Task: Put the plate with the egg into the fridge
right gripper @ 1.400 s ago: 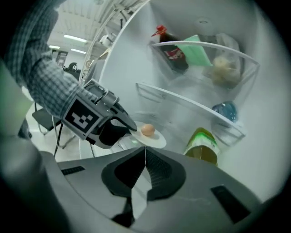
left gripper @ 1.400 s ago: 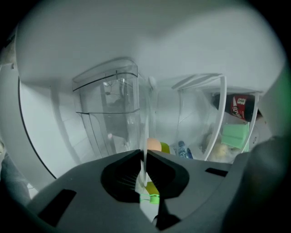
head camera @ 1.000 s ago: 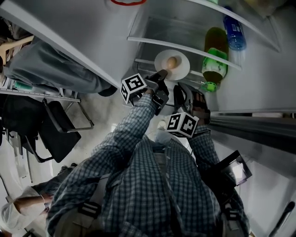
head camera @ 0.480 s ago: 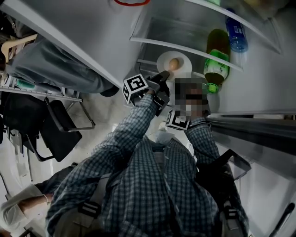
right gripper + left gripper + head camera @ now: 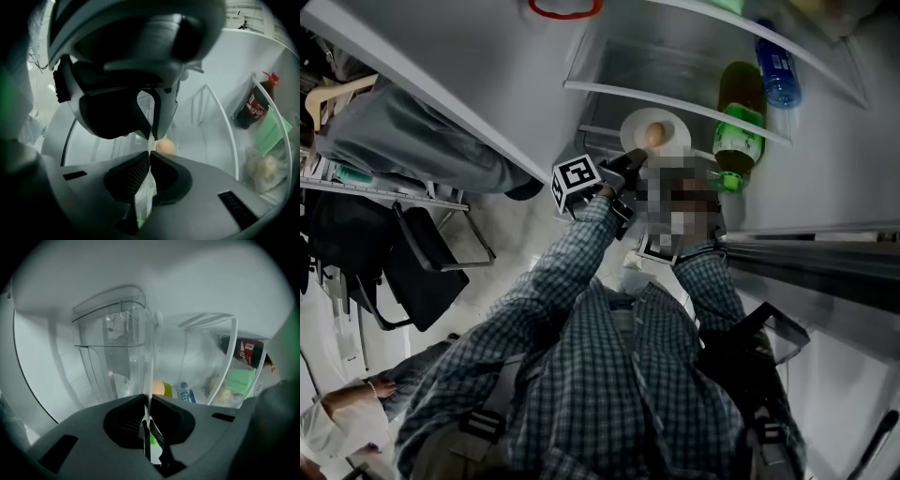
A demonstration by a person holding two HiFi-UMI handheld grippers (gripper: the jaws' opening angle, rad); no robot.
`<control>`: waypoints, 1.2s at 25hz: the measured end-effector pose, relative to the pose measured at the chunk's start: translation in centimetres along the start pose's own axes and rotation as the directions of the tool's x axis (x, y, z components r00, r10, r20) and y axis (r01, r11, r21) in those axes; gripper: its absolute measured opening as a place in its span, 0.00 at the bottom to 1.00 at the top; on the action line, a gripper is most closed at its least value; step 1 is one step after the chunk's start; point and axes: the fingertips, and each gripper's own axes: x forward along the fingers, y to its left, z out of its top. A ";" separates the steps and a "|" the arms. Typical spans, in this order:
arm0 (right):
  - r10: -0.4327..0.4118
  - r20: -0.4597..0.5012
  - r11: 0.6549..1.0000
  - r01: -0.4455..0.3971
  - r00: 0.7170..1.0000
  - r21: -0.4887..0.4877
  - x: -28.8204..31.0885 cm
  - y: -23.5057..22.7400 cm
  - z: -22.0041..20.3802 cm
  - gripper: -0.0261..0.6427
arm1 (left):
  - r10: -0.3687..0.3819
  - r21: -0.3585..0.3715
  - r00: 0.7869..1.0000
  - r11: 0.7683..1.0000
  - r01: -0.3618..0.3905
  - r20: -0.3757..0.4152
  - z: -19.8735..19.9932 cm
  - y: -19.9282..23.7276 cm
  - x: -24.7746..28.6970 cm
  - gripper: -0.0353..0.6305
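**A:** Where is the plate (image 5: 677, 142) at this moment?

**B:** It is in the opening of the fridge (image 5: 656, 56), just below the edge of a glass shelf (image 5: 675, 100). The egg (image 5: 654, 135) lies near its middle. A green bottle (image 5: 736, 117) is near it on the right.

**A:** And the claws?

**B:** The left gripper (image 5: 146, 401) is pressed together on the thin rim of the plate. The right gripper (image 5: 150, 158) pinches the rim at another place, facing the left one. In the head view a blurred patch covers the right one.

**A:** Why two grips for one small plate?

**B:** I think it is to hold the plate level. The egg is loose and could roll off at a small tilt.

**A:** Does the plate rest on a shelf?

**B:** I cannot tell. By my judgement the task is near its end. What is left is to set the plate down flat and then spread both claws.
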 end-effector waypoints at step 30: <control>0.024 -0.018 0.994 -0.021 1.000 0.111 1.5 -0.5 -0.8 0.07 | -0.009 0.087 0.997 0.996 0.015 -0.073 -3.3 1.0 -7.0 0.08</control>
